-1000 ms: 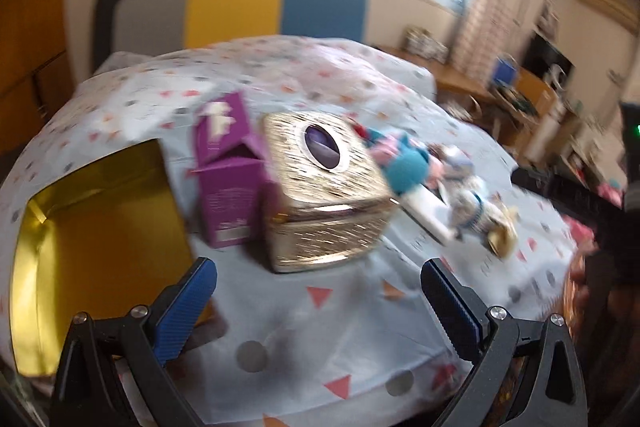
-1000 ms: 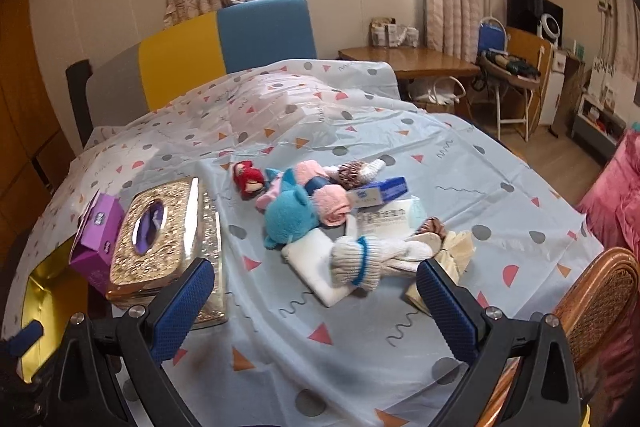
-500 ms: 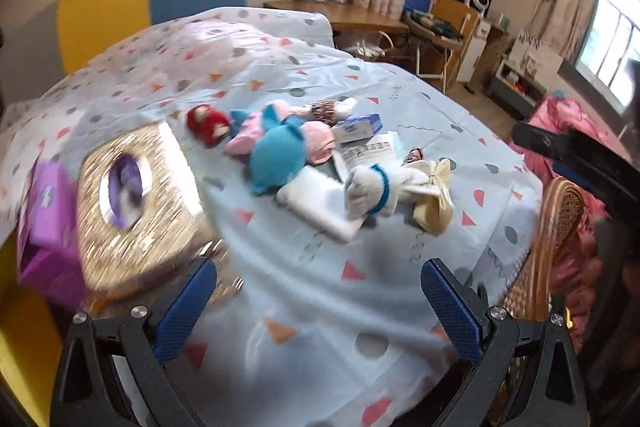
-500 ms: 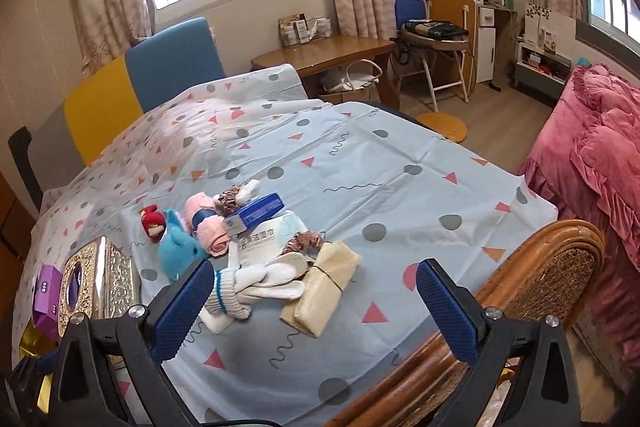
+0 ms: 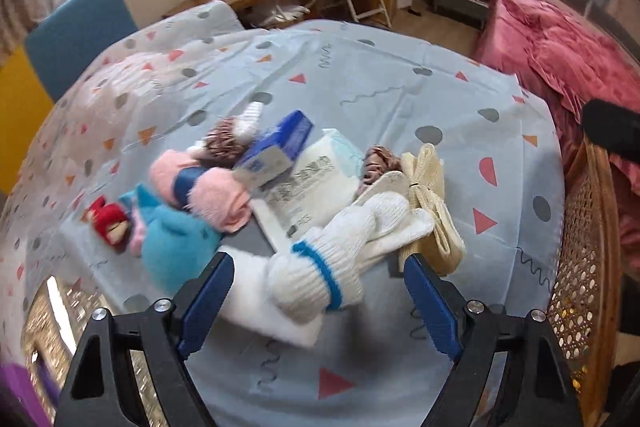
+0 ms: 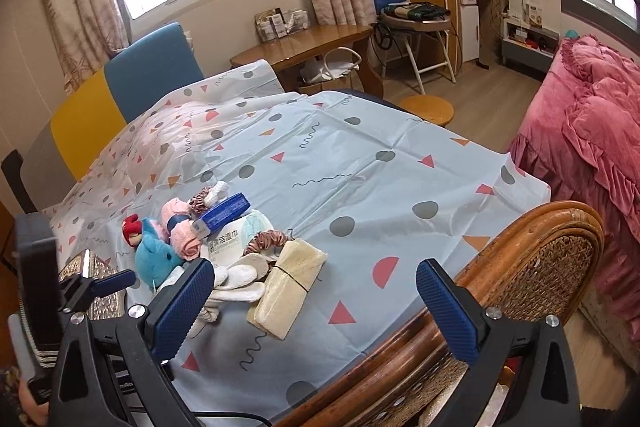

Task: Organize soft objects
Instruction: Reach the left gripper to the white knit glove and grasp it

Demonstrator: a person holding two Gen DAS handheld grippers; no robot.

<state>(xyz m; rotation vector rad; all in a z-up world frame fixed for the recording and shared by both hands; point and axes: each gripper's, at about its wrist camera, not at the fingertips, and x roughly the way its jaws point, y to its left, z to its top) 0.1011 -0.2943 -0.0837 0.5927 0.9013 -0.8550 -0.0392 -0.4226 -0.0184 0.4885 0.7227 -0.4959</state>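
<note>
A pile of soft things lies on the patterned tablecloth [image 5: 400, 99]. A white knit glove with a blue band [image 5: 332, 259] lies on a white cloth, and my left gripper [image 5: 318, 287] straddles its cuff. Its jaws are closing, but the pads stand clear of the glove. Behind it lie a blue plush [image 5: 176, 247], pink fluffy socks [image 5: 216, 195], a small red doll [image 5: 110, 223], a scrunchie [image 5: 378, 163] and a tied cream cloth [image 5: 428, 195]. My right gripper [image 6: 312, 291] hangs open and empty over the table's near edge, right of the glove [image 6: 236, 287].
A blue box [image 5: 276, 151] and a wipes pack [image 5: 312, 179] lie in the pile. A gold tissue box [image 6: 92, 279] and a purple box [image 5: 16, 387] stand to the left. A wicker chair [image 6: 540, 267] stands against the near edge, with a pink bed [image 6: 592, 131] to the right.
My left gripper swung from the gold box and yellow tin over to the pile and came down around the white glove, its jaws narrowing. My right gripper turned rightward toward the wicker chair.
</note>
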